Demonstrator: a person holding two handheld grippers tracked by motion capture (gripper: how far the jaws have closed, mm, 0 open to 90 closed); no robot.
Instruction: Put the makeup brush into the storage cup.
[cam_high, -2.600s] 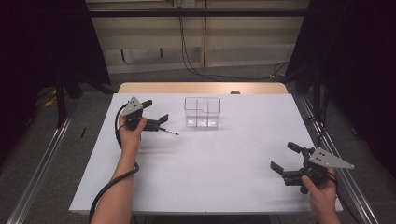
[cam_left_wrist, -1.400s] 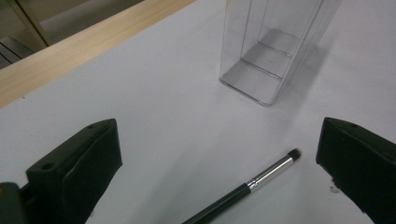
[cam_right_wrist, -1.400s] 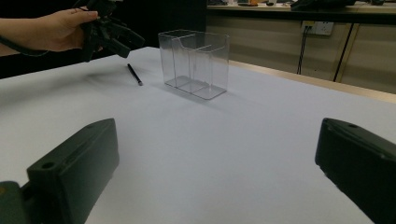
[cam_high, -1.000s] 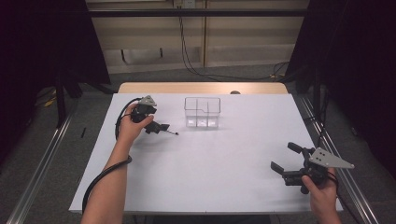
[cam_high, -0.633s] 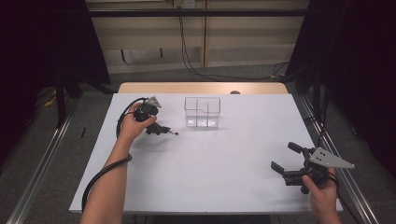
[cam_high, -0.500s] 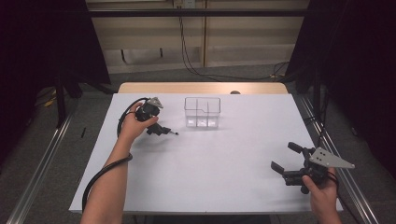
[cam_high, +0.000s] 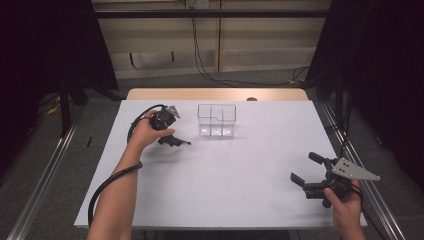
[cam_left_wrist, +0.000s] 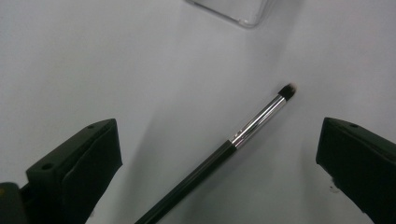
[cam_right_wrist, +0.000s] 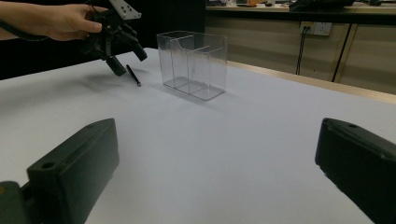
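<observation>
Two claws are in my frames. Nearest me, at the near right of the white tabletop, my right claw is held low above the surface with its jaws spread wide and nothing between them.

Farther off, on the left half of the tabletop, my left claw tips down over the makeup brush. In the left gripper view, its jaws stand wide apart, one on each side of the brush, neither touching it. The brush lies flat on the tabletop between them, black handle toward the claw, silver ferrule and small tip pointing away.

Beyond the brush tip, near but apart, stands the clear divided container, upright toward the tabletop's far edge. Its corner shows at the top of the left gripper view.
</observation>
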